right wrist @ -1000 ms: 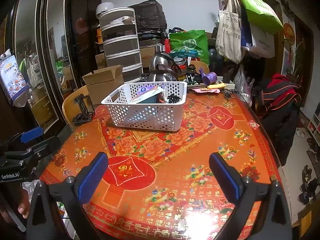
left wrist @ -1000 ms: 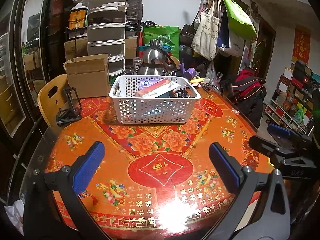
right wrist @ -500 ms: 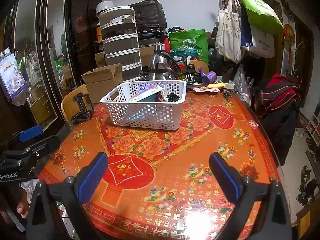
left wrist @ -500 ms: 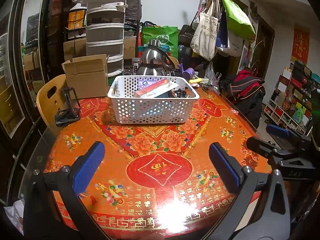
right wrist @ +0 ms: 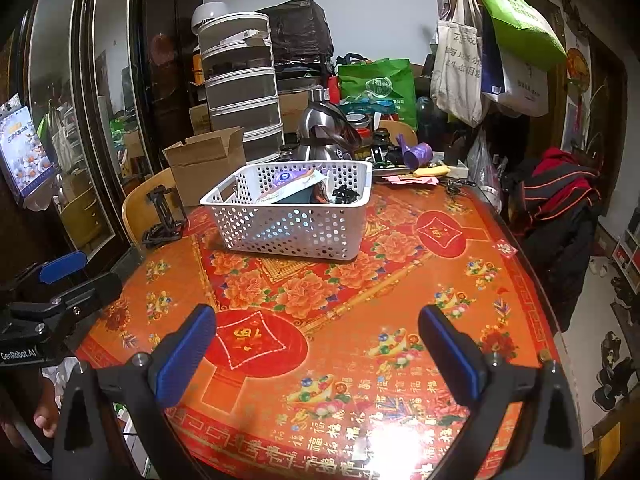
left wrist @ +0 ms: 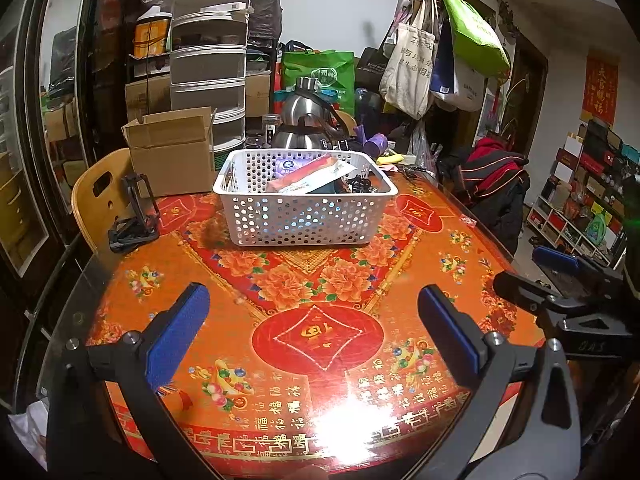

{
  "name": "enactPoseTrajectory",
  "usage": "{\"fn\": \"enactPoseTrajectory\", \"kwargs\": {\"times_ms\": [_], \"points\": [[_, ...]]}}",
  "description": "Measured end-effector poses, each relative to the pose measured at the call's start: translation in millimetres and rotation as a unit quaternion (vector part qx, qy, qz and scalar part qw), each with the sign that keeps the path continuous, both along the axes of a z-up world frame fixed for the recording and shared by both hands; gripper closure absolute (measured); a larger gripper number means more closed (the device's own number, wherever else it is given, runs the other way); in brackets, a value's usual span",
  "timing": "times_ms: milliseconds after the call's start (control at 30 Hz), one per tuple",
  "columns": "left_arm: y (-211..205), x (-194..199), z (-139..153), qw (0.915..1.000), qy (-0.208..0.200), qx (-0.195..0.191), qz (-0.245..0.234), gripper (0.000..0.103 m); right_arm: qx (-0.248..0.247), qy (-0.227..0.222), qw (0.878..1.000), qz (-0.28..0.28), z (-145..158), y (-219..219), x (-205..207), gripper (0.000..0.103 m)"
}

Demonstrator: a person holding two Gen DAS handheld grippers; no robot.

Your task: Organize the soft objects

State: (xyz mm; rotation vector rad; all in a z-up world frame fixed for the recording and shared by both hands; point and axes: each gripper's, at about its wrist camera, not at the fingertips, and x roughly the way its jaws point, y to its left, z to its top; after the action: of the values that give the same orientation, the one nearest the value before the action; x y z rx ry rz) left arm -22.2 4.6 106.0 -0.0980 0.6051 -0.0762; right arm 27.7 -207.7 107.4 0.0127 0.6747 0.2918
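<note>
A white perforated basket (left wrist: 306, 222) stands on the far half of the round table; it also shows in the right wrist view (right wrist: 292, 224). It holds soft packets (left wrist: 316, 174), a purple-labelled pouch (right wrist: 285, 178) and dark items (right wrist: 344, 193). My left gripper (left wrist: 314, 320) is open and empty, held above the near part of the table. My right gripper (right wrist: 318, 340) is open and empty, also over the near part of the table. Each gripper shows at the edge of the other's view, the right one (left wrist: 560, 276) and the left one (right wrist: 60, 280).
The table (left wrist: 320, 280) has a red-orange flowered cover under glass. A black phone stand (left wrist: 134, 216) and a cardboard box (left wrist: 170, 152) are at the far left. A steel kettle (left wrist: 306, 124), stacked drawers (left wrist: 208, 64), bags and a wooden chair (left wrist: 94, 196) lie behind.
Both grippers have drifted slightly back and down, so the basket sits a little higher in both views. Both stay open and empty.
</note>
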Motion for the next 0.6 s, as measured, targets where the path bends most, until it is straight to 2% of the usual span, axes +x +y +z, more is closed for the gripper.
{"fn": "enactPoseTrajectory", "kwargs": {"times_ms": [600], "points": [[3.0, 0.3, -3.5, 1.0000, 0.001, 0.002, -0.006, 0.000, -0.009, -0.003, 1.000, 0.000, -1.6, -0.9, 0.2, 0.002]]}}
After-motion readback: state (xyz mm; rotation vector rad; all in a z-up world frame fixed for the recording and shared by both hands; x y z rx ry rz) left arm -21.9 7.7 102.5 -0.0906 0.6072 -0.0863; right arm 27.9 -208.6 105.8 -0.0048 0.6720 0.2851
